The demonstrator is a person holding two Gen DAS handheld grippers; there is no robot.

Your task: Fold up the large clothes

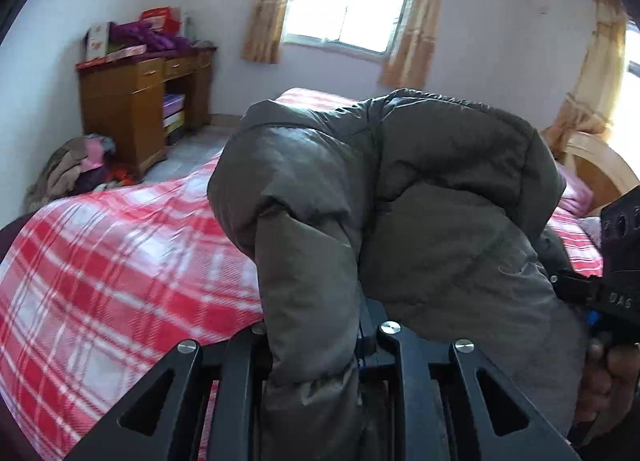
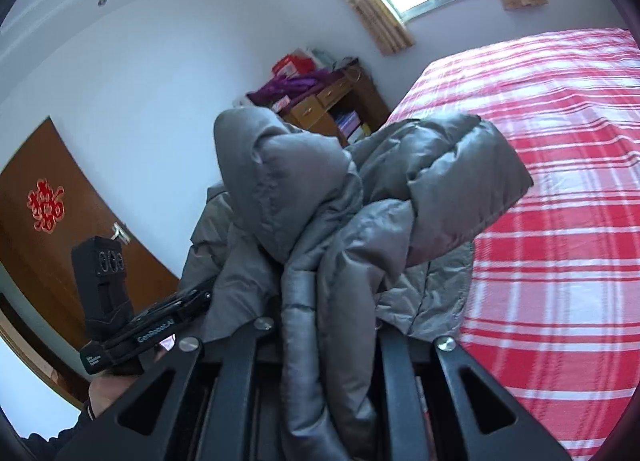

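Observation:
A puffy grey-green padded jacket [image 1: 400,181] hangs bunched up above the bed. In the left wrist view a thick fold of it runs down between my left gripper's [image 1: 320,327] fingers, which are shut on it. In the right wrist view the same jacket [image 2: 360,189] is heaped over my right gripper [image 2: 324,325], which is shut on a rolled fold. The right gripper's black body [image 1: 620,245] shows at the right edge of the left wrist view, its tips buried in the jacket. The left gripper's body [image 2: 108,281] shows at the left of the right wrist view, held by a hand [image 2: 108,385].
The bed has a red-and-white plaid cover [image 1: 120,261] [image 2: 560,181], a pink pillow and a wooden headboard [image 1: 596,165]. A wooden desk [image 1: 132,101] with purple cloth and boxes stands by the wall. Clothes [image 1: 76,169] lie heaped on the floor. A brown door [image 2: 40,201] is at left.

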